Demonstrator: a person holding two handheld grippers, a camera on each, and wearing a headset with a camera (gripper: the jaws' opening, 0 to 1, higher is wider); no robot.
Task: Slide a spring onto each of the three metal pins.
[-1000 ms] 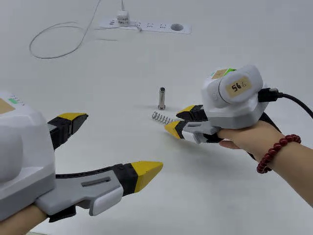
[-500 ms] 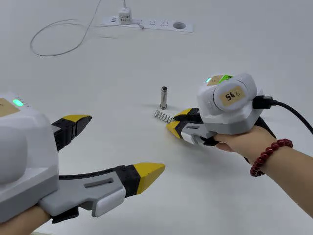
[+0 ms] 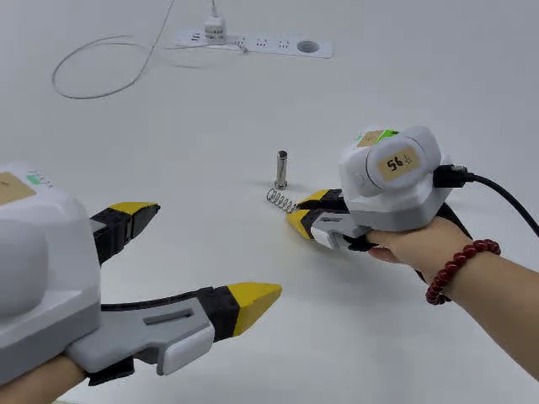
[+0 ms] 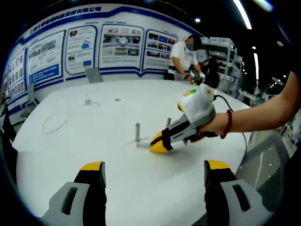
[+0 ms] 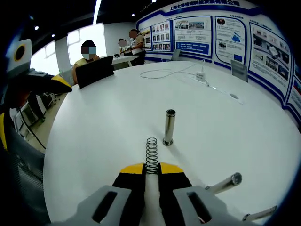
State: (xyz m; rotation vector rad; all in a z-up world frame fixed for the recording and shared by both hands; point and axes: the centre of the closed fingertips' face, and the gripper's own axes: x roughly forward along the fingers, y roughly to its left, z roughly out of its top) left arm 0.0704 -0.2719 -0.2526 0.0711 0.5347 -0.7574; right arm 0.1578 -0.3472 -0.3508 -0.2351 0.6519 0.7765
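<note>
Head view: a white table (image 3: 168,151) is seen with broad bare surface on every side of the work. A power strip (image 3: 253,42) and a looped cable (image 3: 93,71) lie well apart at the far side. In the gripper views the table's curved edge is seen well away from the pins.

One metal pin (image 3: 280,169) stands upright near the middle. The spring (image 3: 279,200) is clamped at its near end between the closed jaws of the right gripper (image 3: 303,212). Its long axis runs straight out along the jaw line, low over the table. Its free end is pointed toward the foot of the upright pin and stops just beside it, not touching. Whether the coil rests on the table cannot be told.

Two more pins (image 5: 225,182) (image 5: 256,214) are seen beside the right gripper in its own view, bare of springs.

The left gripper (image 3: 205,251) is held well apart, nearer the person, with its jaws spread wide and nothing between them. Bare table lies between it and the spring.
</note>
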